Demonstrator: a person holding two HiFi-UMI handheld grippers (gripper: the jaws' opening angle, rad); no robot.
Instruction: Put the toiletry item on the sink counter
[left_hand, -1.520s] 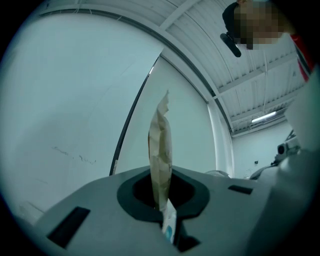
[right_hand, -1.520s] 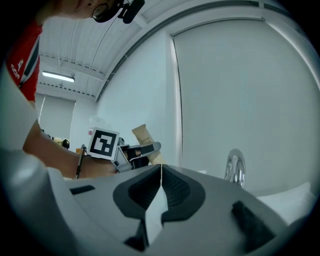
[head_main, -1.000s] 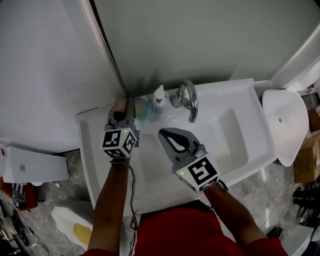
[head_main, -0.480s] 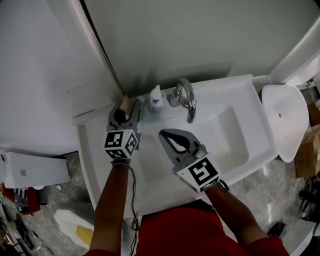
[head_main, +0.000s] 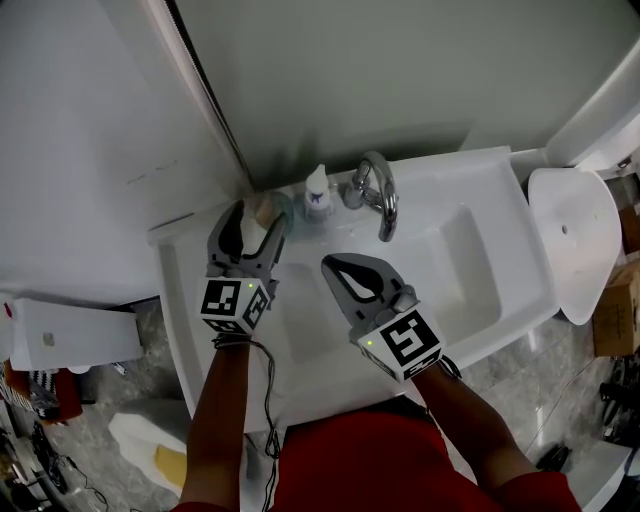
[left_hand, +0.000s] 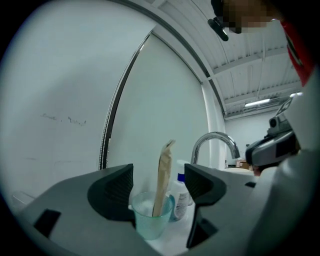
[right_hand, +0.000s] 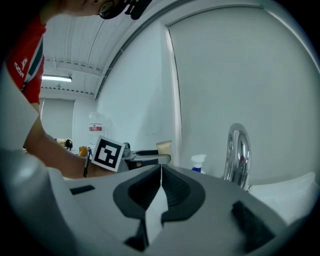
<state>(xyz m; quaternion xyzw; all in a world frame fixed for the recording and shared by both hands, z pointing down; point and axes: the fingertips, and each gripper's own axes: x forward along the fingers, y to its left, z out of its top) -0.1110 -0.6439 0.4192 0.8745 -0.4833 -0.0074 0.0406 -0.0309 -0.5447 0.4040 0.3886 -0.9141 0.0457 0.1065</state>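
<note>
The toiletry item is a tan flat tube (left_hand: 163, 172) standing upright in a translucent teal cup (left_hand: 148, 220) on the sink counter's back left corner (head_main: 190, 250). In the head view the tube (head_main: 259, 210) and cup sit between the fingers of my left gripper (head_main: 257, 222). The jaws of the left gripper (left_hand: 159, 189) are opening, and the pads stand apart from the tube on both sides. Over the counter's front, beside the basin, my right gripper (head_main: 337, 268) is shut with nothing in it, as the right gripper view (right_hand: 160, 172) also shows.
A small white spray bottle (head_main: 318, 194) with a blue label stands just right of the cup, next to the chrome faucet (head_main: 379, 200). The basin (head_main: 450, 270) lies to the right. A wall and glass panel edge (head_main: 205, 100) rise behind. A white toilet lid (head_main: 575, 240) is at far right.
The left gripper's jaws spread apart and let go of the tan tube, which now stands in the cup. That gripper drew back a little toward me. The right gripper barely moved.
</note>
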